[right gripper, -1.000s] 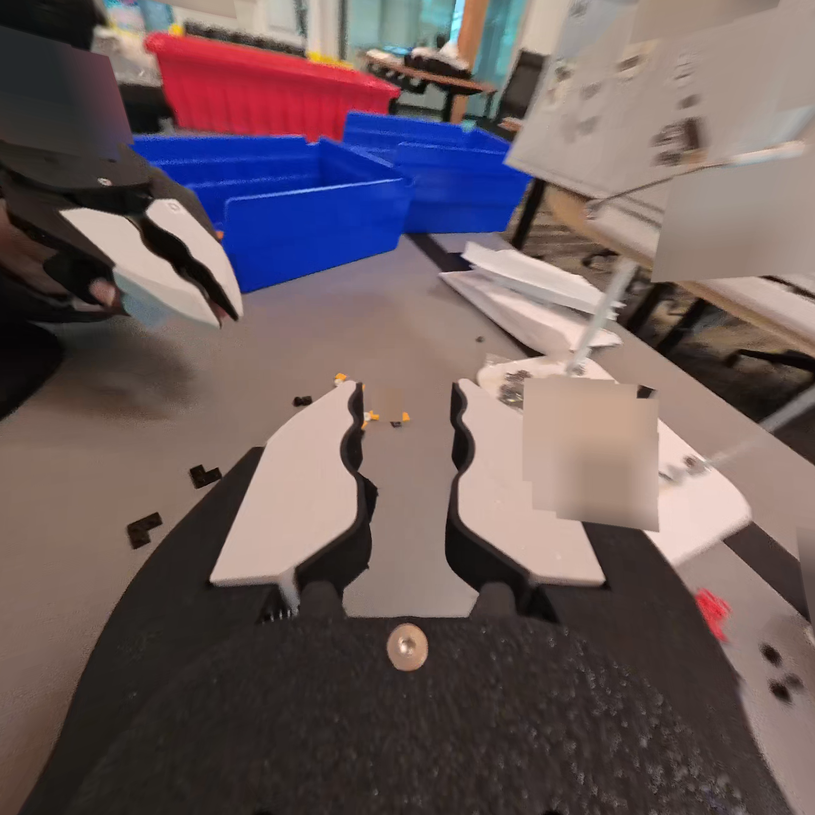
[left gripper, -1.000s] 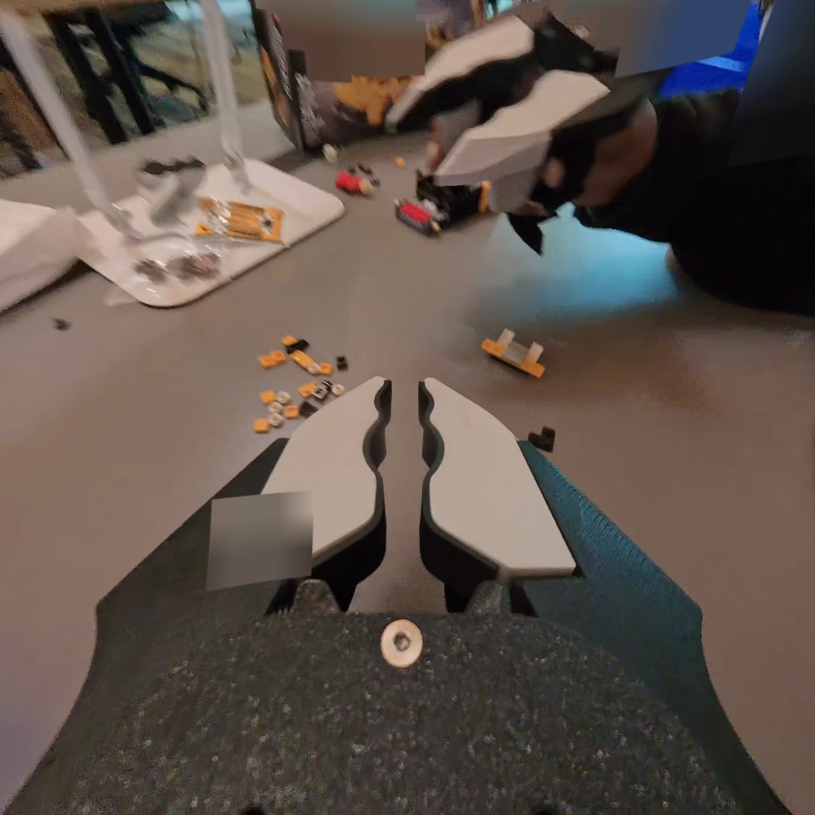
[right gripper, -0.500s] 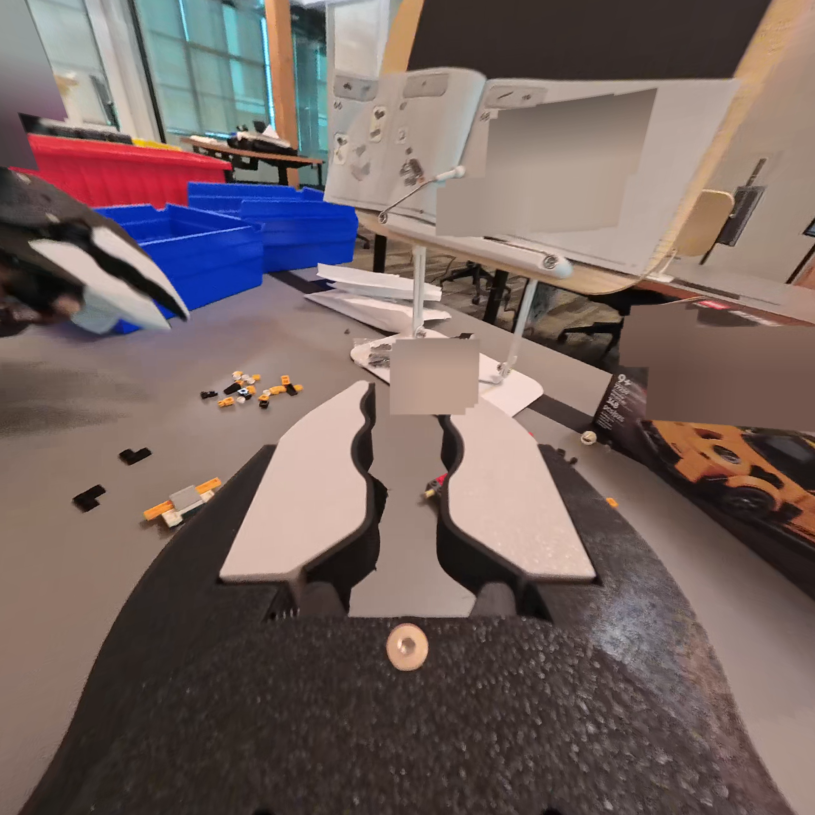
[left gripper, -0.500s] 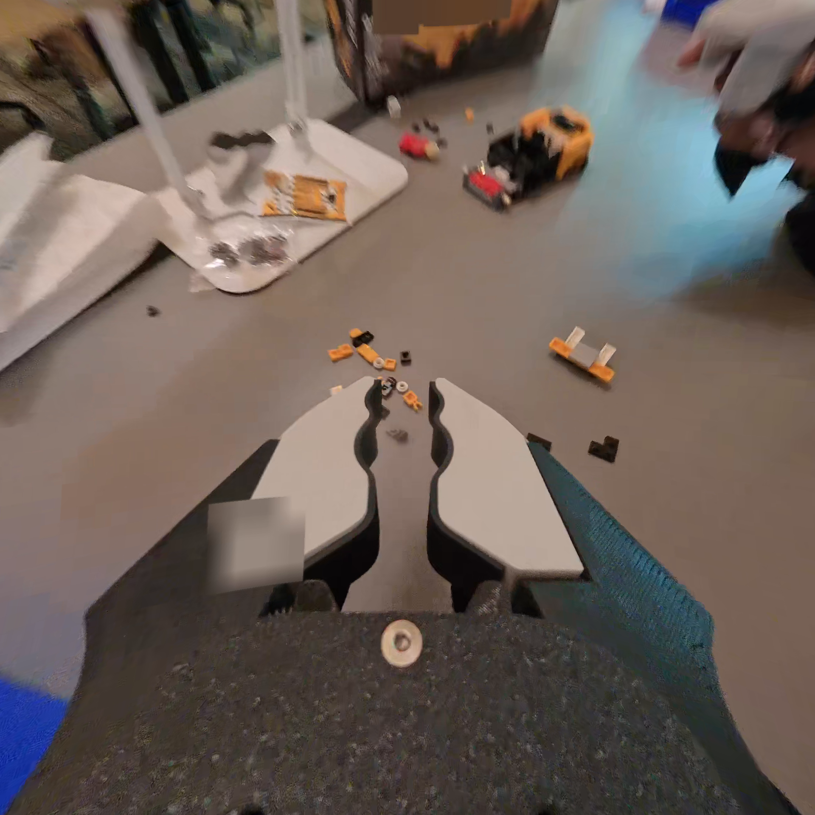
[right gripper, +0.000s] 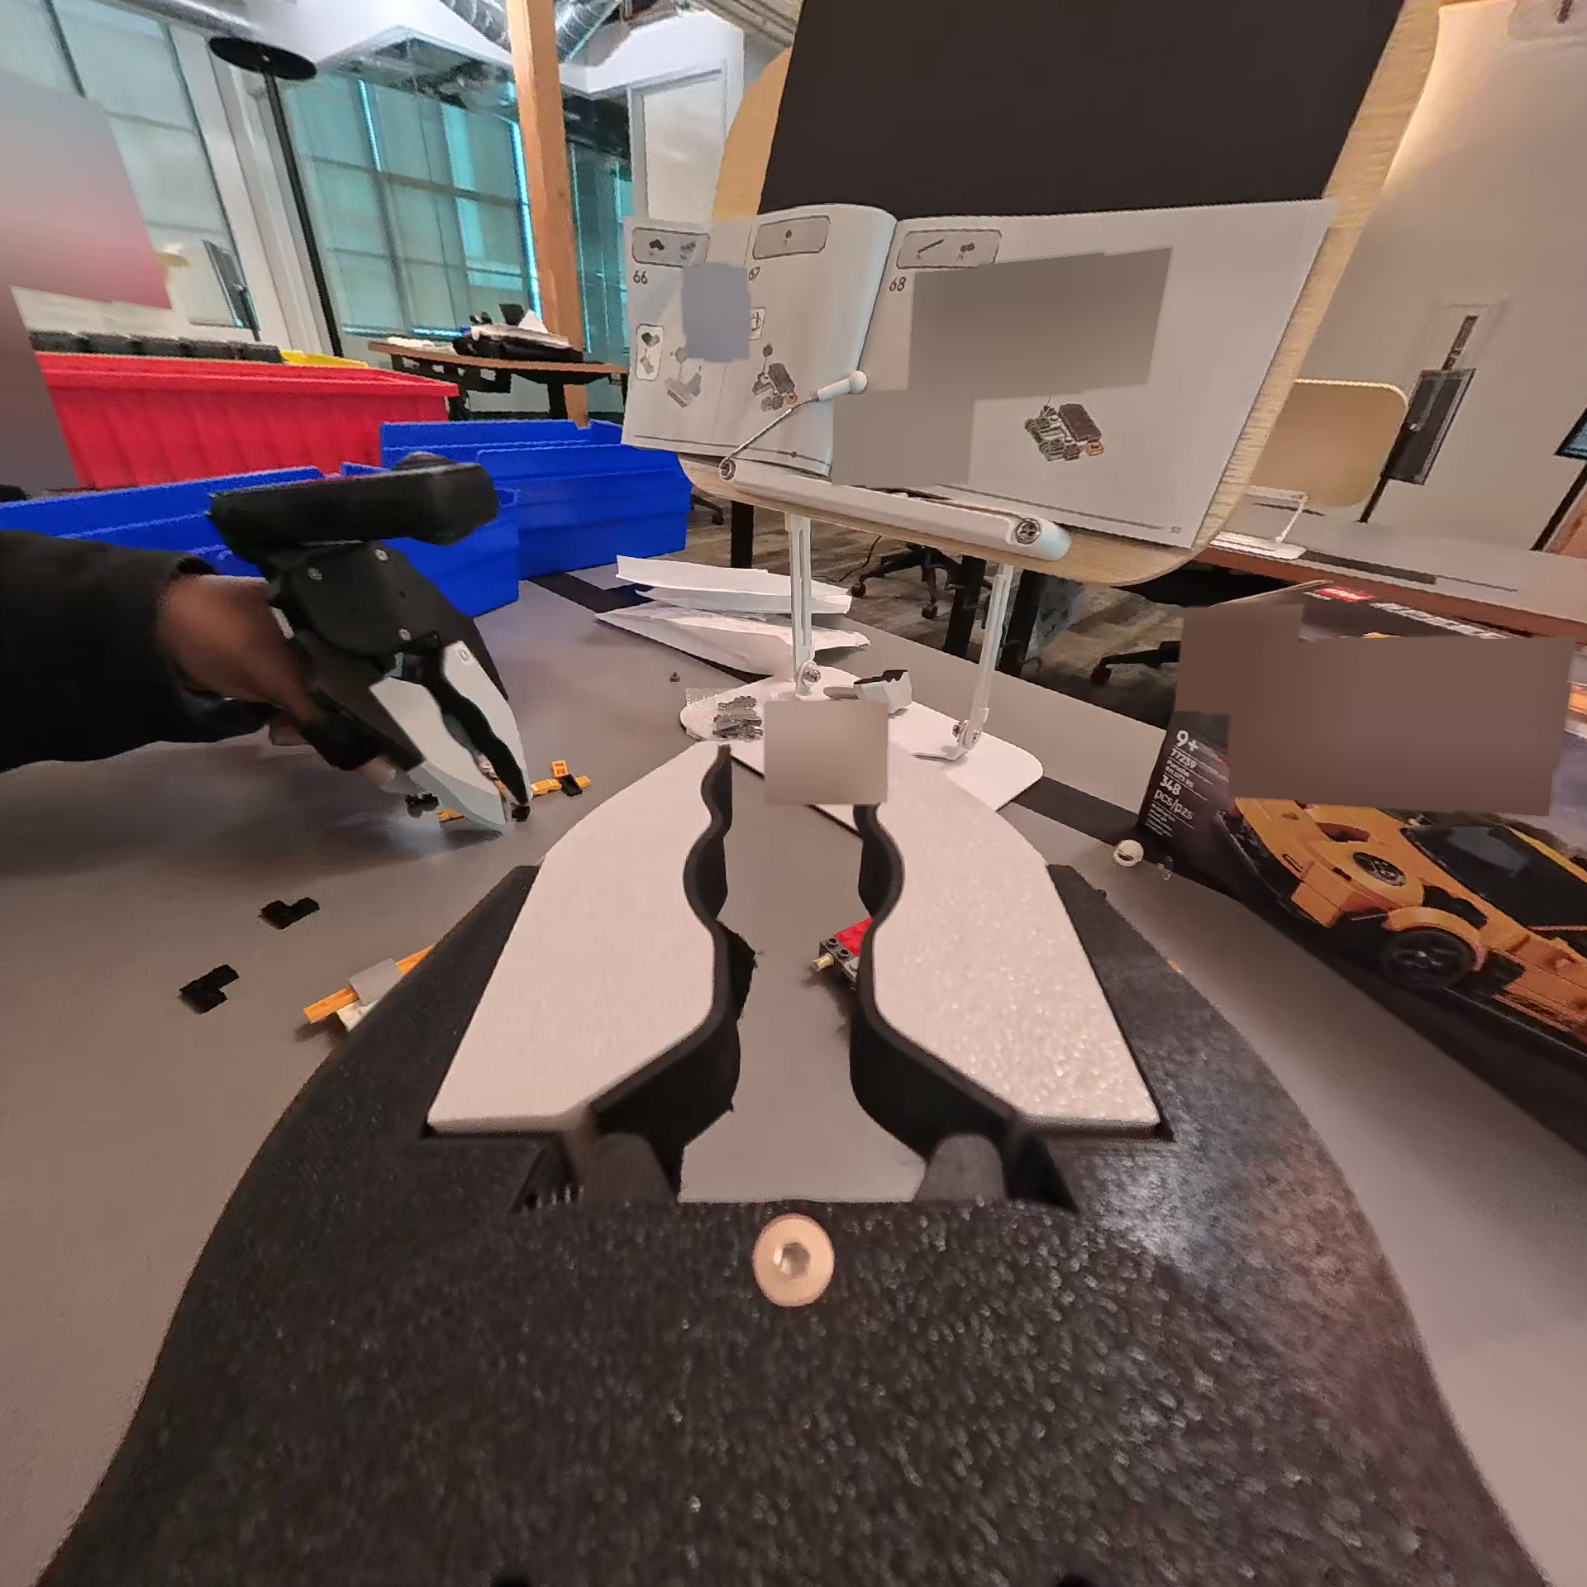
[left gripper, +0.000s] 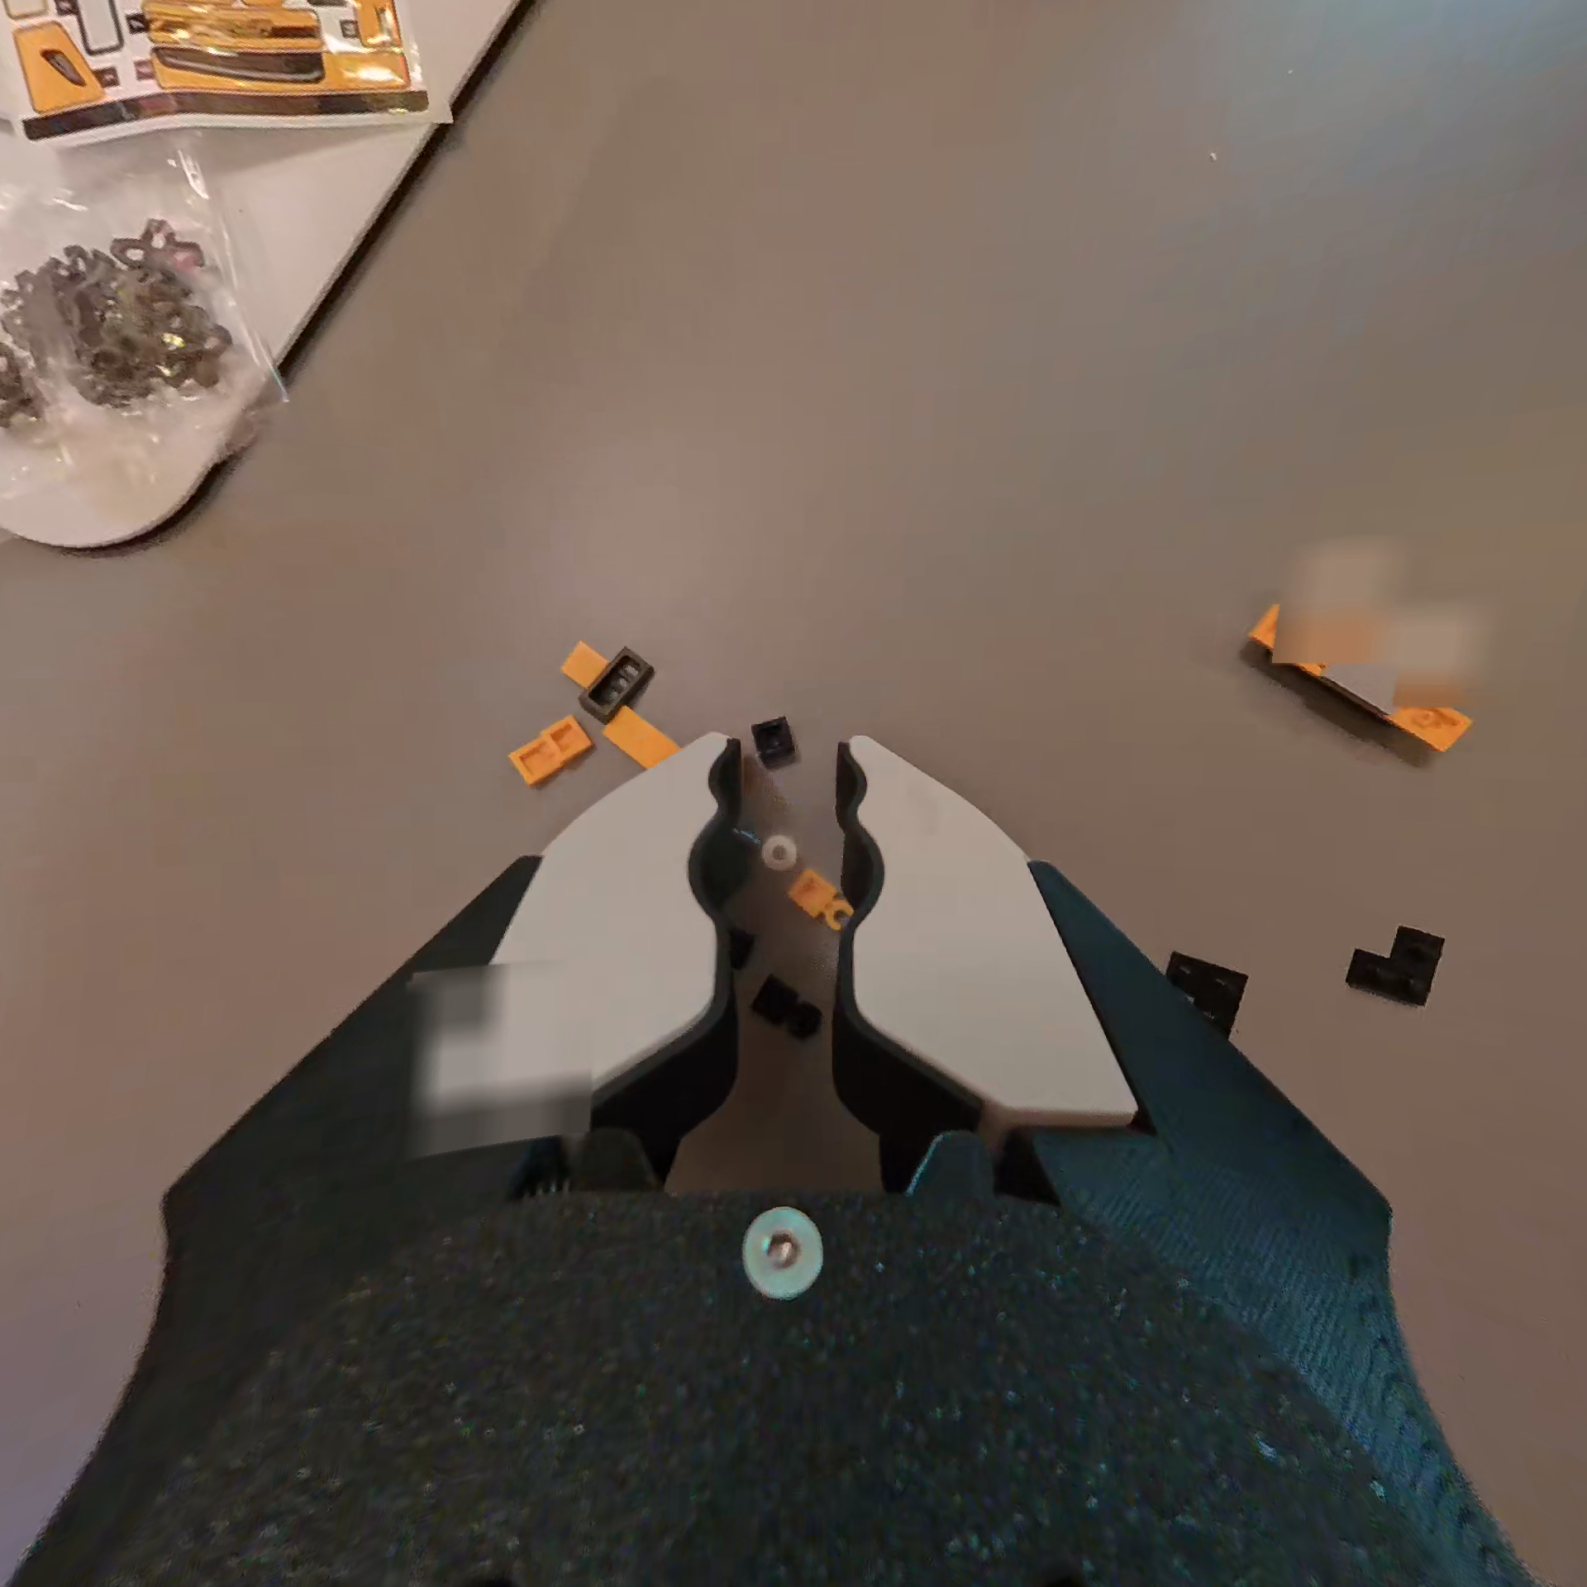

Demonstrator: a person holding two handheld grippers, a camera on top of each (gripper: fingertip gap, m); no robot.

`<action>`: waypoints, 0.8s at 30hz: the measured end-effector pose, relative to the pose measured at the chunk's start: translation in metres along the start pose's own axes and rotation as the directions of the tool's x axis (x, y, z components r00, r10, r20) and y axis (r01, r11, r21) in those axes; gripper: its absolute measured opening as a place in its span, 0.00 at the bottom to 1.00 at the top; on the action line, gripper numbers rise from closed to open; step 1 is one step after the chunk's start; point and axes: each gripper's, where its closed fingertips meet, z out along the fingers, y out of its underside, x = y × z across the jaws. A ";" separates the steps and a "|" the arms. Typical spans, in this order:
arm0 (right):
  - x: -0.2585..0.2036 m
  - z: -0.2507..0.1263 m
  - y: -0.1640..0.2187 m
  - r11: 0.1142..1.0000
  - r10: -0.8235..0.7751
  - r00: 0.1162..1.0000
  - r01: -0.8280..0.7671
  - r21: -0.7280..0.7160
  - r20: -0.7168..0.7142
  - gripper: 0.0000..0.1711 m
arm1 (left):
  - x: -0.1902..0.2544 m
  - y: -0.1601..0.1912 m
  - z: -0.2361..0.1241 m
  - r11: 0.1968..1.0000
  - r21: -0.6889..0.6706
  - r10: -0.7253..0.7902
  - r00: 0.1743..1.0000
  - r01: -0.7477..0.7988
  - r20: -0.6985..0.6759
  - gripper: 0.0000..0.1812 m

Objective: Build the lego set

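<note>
My left gripper [left gripper: 786,749] is open and tilted down over a cluster of small loose Lego pieces on the grey table. A small black piece [left gripper: 773,741] lies just beyond the tips; a white round stud [left gripper: 778,853] and an orange piece [left gripper: 814,893] lie between the fingers. Orange plates [left gripper: 550,749] and a black brick [left gripper: 617,682] lie to the left. In the right wrist view the left gripper [right gripper: 507,803] touches down at that cluster. My right gripper [right gripper: 790,773] is open and empty above the table, with a red part [right gripper: 846,940] under it.
An orange-and-grey subassembly [left gripper: 1365,696] and black L-shaped plates [left gripper: 1395,966] lie right of the left gripper. A bag of dark parts [left gripper: 112,335] and a sticker sheet [left gripper: 215,60] lie on the white stand base. The instruction booklet [right gripper: 945,343], the set box [right gripper: 1374,902] and blue bins [right gripper: 532,489] stand behind. Some 25 centimeters of space lies between my two pairs of fingers.
My left gripper dropped down and forward onto the loose-piece cluster, and its fingers spread a little wider. My right gripper swung right and now faces the booklet stand and box.
</note>
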 end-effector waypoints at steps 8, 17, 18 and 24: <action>0.002 0.000 0.003 1.000 0.023 1.000 -0.023 -0.007 0.004 0.16 | -0.002 -0.001 0.005 1.000 -0.028 0.013 1.000 -0.013 -0.004 0.04; 0.003 0.000 0.003 1.000 0.015 1.000 -0.015 -0.009 -0.005 0.15 | -0.017 -0.011 -0.116 0.979 0.204 -0.015 0.979 -0.027 0.203 0.04; 0.003 0.000 0.003 1.000 0.023 1.000 -0.023 -0.008 -0.002 0.16 | -0.032 -0.004 -0.143 0.978 0.210 -0.054 0.961 -0.005 0.272 0.04; 0.000 0.001 0.004 0.999 0.029 1.000 -0.028 -0.016 0.006 0.15 | -0.137 0.113 -0.250 0.938 0.102 -0.331 0.769 0.332 0.547 0.04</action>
